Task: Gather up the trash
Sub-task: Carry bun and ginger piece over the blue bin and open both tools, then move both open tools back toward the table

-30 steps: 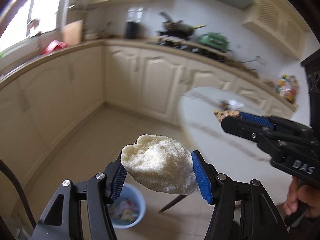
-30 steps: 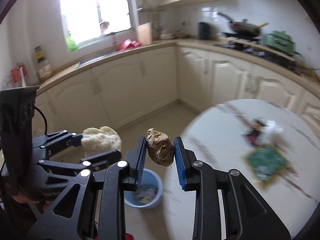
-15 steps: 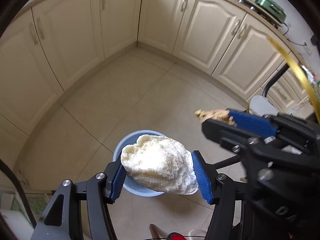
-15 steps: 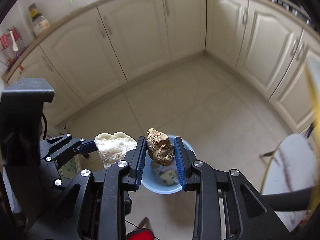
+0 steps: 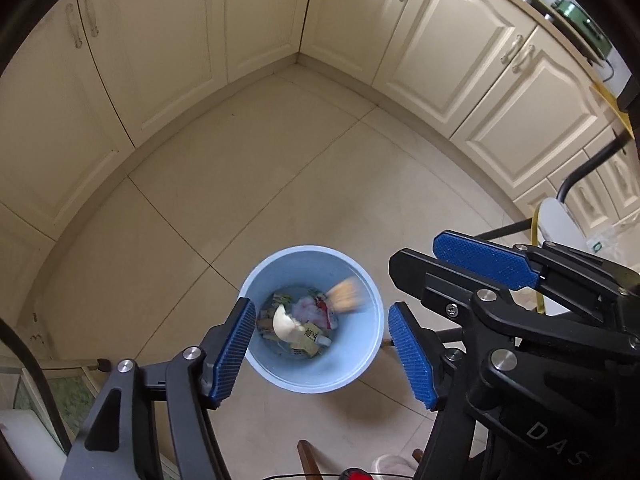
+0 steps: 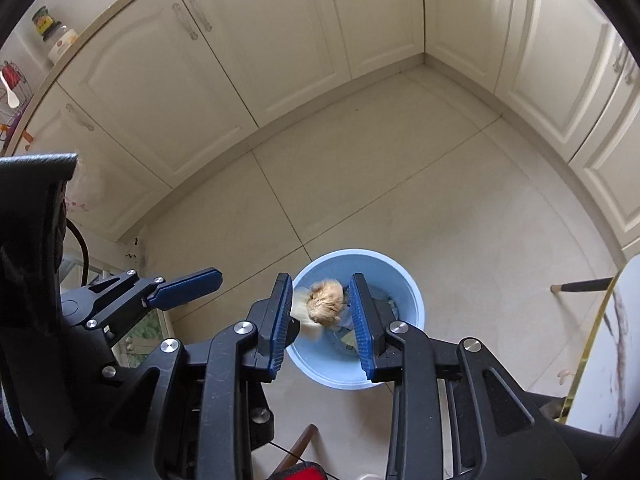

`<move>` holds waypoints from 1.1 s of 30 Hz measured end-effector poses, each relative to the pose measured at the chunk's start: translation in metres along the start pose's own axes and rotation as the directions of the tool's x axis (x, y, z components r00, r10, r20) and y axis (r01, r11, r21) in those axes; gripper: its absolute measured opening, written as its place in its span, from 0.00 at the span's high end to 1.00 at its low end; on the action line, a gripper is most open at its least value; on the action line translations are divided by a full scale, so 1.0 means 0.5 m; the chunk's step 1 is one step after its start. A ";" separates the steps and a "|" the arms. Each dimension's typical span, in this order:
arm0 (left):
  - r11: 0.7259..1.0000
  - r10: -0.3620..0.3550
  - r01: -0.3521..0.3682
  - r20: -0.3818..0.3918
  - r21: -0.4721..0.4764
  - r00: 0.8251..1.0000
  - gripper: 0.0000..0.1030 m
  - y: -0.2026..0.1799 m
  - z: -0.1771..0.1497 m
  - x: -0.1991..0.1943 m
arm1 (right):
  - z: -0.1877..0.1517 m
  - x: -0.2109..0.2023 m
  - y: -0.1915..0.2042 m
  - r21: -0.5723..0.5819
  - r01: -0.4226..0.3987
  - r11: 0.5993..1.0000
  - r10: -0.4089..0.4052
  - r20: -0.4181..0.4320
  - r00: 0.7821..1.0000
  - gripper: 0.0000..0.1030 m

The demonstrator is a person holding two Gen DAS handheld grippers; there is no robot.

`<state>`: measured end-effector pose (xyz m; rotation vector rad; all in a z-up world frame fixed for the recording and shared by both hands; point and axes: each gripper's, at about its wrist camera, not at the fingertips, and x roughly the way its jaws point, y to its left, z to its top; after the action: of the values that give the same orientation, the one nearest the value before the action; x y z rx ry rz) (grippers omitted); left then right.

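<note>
A light blue bin stands on the tiled floor, with wrappers and scraps inside. My left gripper hangs over it with its jaws opening and nothing between them. The white bun lies inside the bin. My right gripper is above the same bin, jaws opening. A brown lump shows blurred between its pads, loose and falling. From the left wrist view the lump is a blur inside the bin's far wall. The right gripper is at the right of that view.
Cream cabinets wrap around the floor corner. A marble table with a gold rim and a dark chair leg are at the right. A jar stands on the counter at the upper left.
Both grippers dropped toward the bin and tipped downward. The left jaws let go of the white bun, which now lies in the bin. The right jaws widened and the brown lump is falling.
</note>
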<state>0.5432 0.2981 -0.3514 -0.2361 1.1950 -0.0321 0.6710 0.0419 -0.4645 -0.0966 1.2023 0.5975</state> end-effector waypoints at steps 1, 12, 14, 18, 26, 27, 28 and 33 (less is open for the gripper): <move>1.000 0.004 -0.004 0.005 -0.001 1.000 0.37 -0.018 0.018 -0.005 | 0.002 -0.001 0.005 -0.001 0.000 1.000 0.000 0.001 1.000 0.69; 0.995 0.089 -0.081 0.191 -0.050 0.977 0.36 -0.105 0.015 -0.215 | 0.015 -0.137 0.053 -0.022 0.059 0.998 -0.055 0.152 0.987 0.43; 0.994 0.101 -0.089 0.249 -0.056 0.963 0.34 -0.127 0.000 -0.269 | 0.009 -0.193 0.063 -0.026 0.069 0.997 -0.062 0.200 0.978 0.39; 0.992 0.123 -0.111 0.375 -0.054 0.919 0.28 -0.182 -0.051 -0.383 | -0.016 -0.329 0.072 -0.018 0.108 0.994 -0.097 0.321 0.942 0.28; 0.988 0.130 -0.151 0.600 -0.015 0.789 0.06 -0.357 -0.181 -0.561 | -0.119 -0.626 0.079 0.039 0.190 0.981 -0.180 0.552 0.814 0.09; 0.988 0.123 -0.152 0.625 -0.007 0.771 0.05 -0.377 -0.198 -0.580 | -0.135 -0.658 0.080 0.049 0.200 0.979 -0.191 0.573 0.797 0.05; 0.989 0.111 -0.148 0.652 0.003 0.750 0.04 -0.393 -0.225 -0.603 | -0.145 -0.684 0.082 0.055 0.209 0.976 -0.201 0.585 0.785 0.03; 0.985 0.076 -0.167 0.771 0.040 0.632 0.02 -0.498 -0.354 -0.667 | -0.232 -0.837 0.095 0.117 0.260 0.959 -0.268 0.679 0.684 0.00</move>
<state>0.2815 0.0760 -0.0572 -0.0496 0.3327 0.1174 0.4550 -0.1220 -0.1217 -0.0291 0.4375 0.3137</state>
